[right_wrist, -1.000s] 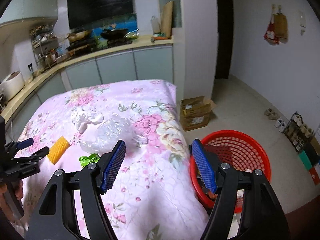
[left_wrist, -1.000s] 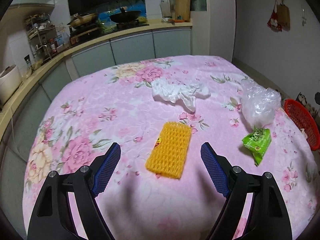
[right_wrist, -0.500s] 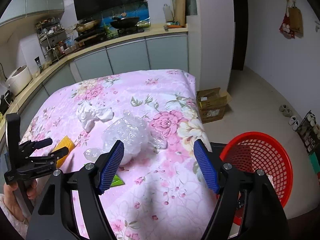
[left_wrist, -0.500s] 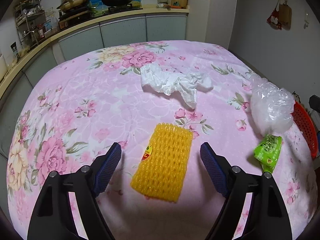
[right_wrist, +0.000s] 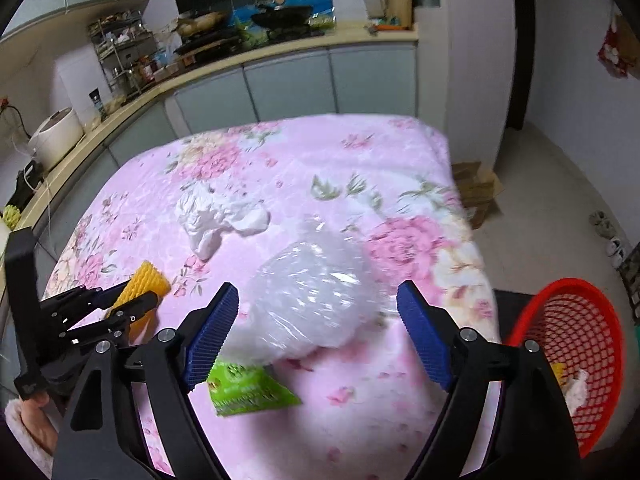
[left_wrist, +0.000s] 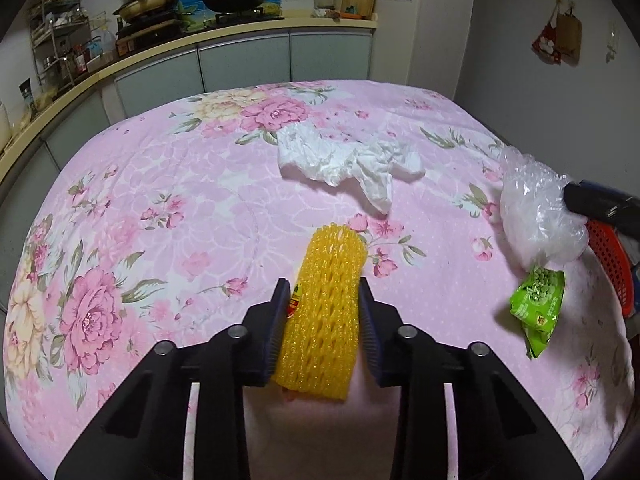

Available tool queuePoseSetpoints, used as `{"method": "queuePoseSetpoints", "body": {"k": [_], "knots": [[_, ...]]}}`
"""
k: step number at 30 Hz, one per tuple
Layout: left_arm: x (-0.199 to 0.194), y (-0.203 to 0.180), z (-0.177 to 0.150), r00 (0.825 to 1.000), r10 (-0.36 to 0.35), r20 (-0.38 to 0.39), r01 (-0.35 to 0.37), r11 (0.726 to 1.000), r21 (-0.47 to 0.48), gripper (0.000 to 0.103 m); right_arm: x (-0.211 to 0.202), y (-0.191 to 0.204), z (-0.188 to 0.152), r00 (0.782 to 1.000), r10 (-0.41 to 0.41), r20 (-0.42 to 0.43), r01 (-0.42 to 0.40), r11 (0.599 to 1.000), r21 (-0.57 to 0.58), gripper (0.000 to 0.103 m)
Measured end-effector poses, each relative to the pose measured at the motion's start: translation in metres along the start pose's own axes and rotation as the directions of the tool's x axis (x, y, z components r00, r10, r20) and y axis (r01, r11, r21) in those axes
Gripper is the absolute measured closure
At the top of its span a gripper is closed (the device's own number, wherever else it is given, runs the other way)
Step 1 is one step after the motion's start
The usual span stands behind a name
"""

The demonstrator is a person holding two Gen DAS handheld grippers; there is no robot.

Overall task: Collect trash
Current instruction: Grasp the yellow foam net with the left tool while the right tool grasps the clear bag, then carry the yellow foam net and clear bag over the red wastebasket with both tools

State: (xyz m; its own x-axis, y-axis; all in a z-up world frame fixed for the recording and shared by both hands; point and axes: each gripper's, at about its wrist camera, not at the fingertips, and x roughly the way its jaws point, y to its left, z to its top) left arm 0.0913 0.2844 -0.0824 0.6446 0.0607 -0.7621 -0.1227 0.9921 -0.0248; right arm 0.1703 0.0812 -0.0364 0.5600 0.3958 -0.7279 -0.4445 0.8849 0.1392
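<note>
Left tongs (left_wrist: 323, 300) closed onto yellow foam net (left_wrist: 326, 312).

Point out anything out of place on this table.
Litter lies loose on the floral cloth: crumpled white tissue, clear plastic bag, green snack wrapper. The yellow foam net is already clamped in the left hand-held gripper.

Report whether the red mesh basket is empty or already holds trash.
Not empty: the red mesh basket beside the table holds a yellow scrap and something whitish at its bottom.
</note>
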Motion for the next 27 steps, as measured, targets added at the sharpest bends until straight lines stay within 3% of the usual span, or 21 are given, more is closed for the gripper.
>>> {"method": "queuePoseSetpoints", "body": {"k": [9, 14, 19, 27], "knots": [[-0.003, 0.013, 0.001, 1.0, -0.008, 0.022, 0.01, 0.998, -0.062, 0.076, 0.039, 0.011, 0.003, 0.997, -0.006, -0.079, 0.006, 1.0, -0.002, 0.024], [-0.004, 0.016, 0.002, 0.999, 0.003, 0.032, -0.001, 0.997, -0.073, 0.076, 0.045, 0.011, 0.004, 0.996, -0.012, -0.093, 0.01, 1.0, -0.012, 0.041], [-0.007, 0.015, 0.002, 0.999, 0.016, 0.046, -0.012, 0.997, -0.074, 0.076, 0.043, 0.014, 0.005, 0.996, -0.008, -0.088, 0.007, 1.0, -0.02, 0.052], [-0.02, 0.013, 0.007, 0.995, 0.054, 0.088, -0.048, 0.997, -0.064, 0.076, 0.021, 0.014, 0.009, 1.0, -0.012, -0.026, 0.012, 1.0, -0.021, 0.053]]}}
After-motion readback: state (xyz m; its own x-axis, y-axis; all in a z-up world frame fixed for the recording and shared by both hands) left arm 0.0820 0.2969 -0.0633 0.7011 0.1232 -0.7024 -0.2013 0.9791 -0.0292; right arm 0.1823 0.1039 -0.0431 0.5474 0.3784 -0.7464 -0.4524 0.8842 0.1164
